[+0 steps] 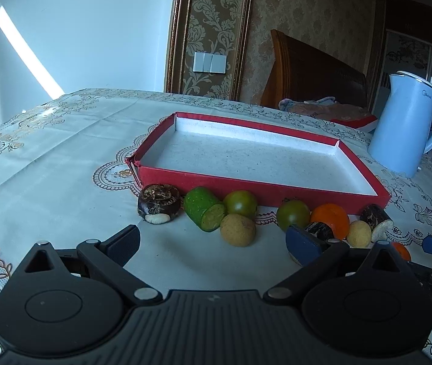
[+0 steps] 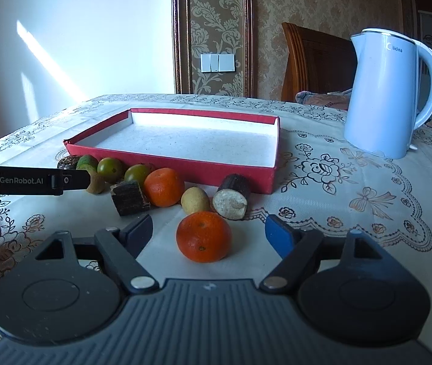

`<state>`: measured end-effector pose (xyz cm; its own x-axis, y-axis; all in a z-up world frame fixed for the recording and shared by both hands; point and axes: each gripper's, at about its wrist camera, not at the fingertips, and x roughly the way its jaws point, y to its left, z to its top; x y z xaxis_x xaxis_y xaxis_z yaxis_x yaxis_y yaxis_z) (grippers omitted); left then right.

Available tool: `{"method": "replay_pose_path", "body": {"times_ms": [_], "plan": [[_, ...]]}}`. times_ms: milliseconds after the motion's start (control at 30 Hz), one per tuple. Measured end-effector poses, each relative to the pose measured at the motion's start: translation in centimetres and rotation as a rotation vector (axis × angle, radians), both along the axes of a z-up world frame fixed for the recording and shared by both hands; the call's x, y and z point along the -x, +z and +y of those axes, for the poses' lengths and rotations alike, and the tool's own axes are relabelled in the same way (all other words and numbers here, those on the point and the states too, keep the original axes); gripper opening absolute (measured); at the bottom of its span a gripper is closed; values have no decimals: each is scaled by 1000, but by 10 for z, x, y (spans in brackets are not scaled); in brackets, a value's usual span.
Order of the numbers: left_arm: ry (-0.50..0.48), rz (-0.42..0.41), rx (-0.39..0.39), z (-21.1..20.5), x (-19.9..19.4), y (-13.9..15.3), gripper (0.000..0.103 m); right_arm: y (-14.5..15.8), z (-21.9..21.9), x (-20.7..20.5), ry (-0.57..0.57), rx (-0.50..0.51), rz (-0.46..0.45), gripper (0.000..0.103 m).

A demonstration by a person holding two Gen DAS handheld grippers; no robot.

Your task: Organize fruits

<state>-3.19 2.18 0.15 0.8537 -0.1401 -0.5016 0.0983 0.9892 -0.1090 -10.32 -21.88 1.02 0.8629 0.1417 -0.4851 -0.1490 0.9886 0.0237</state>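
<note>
Fruits: assorted, loose in a row on the lace-patterned cloth surface [image 2: 352,188], just in front of the shallow red cardboard tray with white lining [image 2: 203,143]. Round orange tangerine [image 2: 203,237] nearest, between the wide-spread jaws of the right gripper [image 2: 209,232]. Left gripper [image 1: 212,240]: jaws wide, holding nothing, near the round tan fruit [image 1: 237,230]. Pale blue electric kettle [image 2: 389,97] well right of tray.

From my left wrist view, the right finger of the left gripper [image 1: 212,241] covers most of a dark cut piece [image 1: 319,230]. An orange [image 1: 402,251] at 4 o'clock shows only a sliver. In the right wrist view, the left gripper's body [image 2: 30,180] hides part of the brown fruit [image 2: 96,183] at 9 o'clock; the kettle [image 2: 386,97] logo's first letter is unreadable.
</note>
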Motion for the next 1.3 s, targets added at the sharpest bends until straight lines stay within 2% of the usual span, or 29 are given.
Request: {"method": "replay_pose_path", "body": {"times_ms": [367,1300], "plan": [[49,13,-54,-4,-3,-2,103,-4,-5,-7,-8,-35,37,80],[123,21,-72,-1,-6,-4,103,-3,-3,-7,-18,-16,34,80]]}}
